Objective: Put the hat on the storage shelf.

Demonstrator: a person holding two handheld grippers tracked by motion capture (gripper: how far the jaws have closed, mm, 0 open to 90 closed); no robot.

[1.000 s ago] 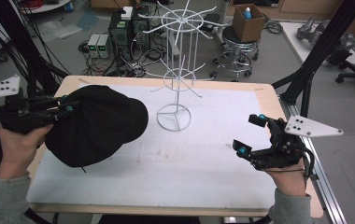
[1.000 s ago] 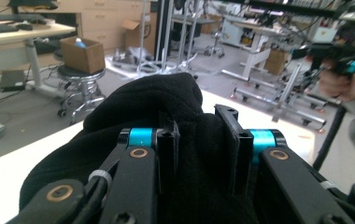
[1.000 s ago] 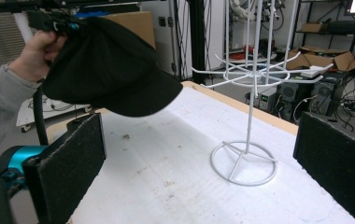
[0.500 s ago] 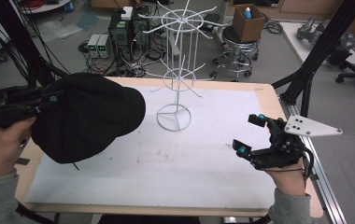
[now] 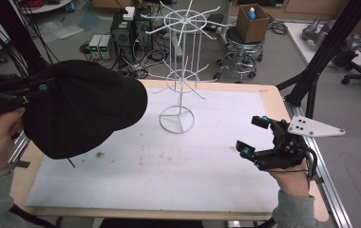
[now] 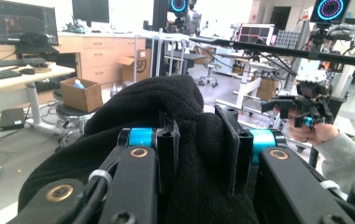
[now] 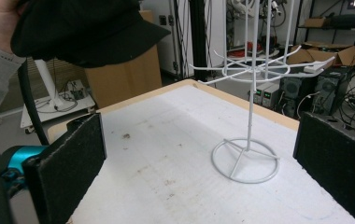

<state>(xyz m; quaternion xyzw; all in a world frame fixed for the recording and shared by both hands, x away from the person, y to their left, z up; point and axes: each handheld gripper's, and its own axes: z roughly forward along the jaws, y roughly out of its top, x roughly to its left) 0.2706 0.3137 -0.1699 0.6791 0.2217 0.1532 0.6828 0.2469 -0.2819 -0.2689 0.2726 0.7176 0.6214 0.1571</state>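
one black cap (image 5: 81, 111) sits pinched in the left tool (image 6: 199, 140), above table (image 5: 245, 190).

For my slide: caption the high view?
Left gripper lifts a black cap beside a white wire rack.

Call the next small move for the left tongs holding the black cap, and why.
Probably carry the black cap sideways toward the white wire rack and line it up with an arm. The left tongs are clamped on the cap's fabric, the cap is clear of the table, and the right tongs wait open beside the rack's base.
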